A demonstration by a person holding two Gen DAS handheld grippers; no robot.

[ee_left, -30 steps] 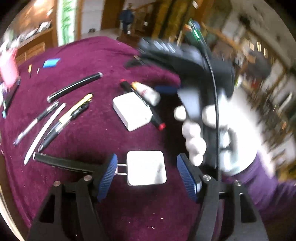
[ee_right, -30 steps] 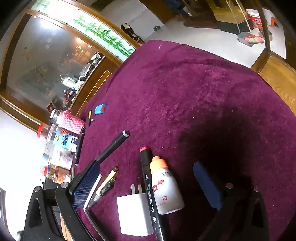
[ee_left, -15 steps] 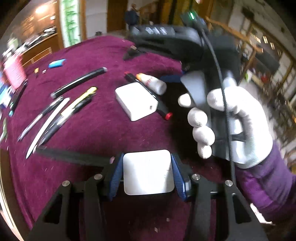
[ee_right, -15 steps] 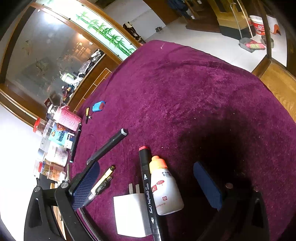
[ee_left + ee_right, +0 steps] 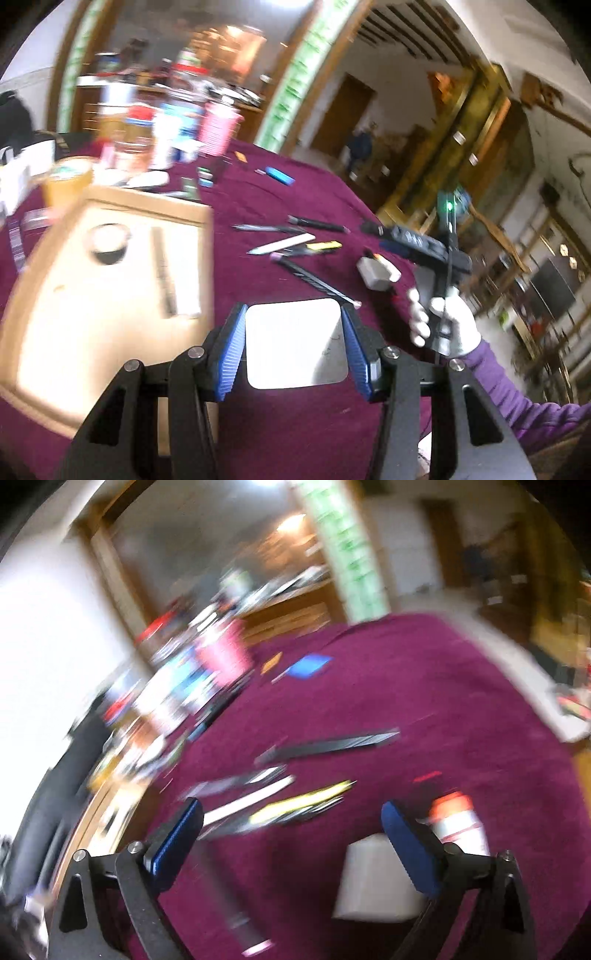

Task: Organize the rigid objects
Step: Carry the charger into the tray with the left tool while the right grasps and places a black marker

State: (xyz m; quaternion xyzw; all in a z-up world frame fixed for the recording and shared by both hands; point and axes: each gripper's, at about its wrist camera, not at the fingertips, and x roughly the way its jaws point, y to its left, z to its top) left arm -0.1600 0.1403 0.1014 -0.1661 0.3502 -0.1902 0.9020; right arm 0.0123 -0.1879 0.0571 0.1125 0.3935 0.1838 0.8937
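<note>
My left gripper is shut on a white square charger block and holds it above the purple tablecloth, beside a wooden tray. My right gripper is open and empty over the cloth; it also shows in the left wrist view. Pens and markers lie in a loose group, with a second white charger and a small white bottle with an orange cap beside them. The right wrist view is heavily blurred.
The wooden tray holds a dark round lid and a long flat strip. A pink cup, jars and boxes crowd the table's far left. A blue lighter lies farther back. A gloved hand grips the right tool.
My left gripper closed on the white charger block, lifted it and swung left toward the wooden tray. My right gripper swung away from the bottle and marker, still open.
</note>
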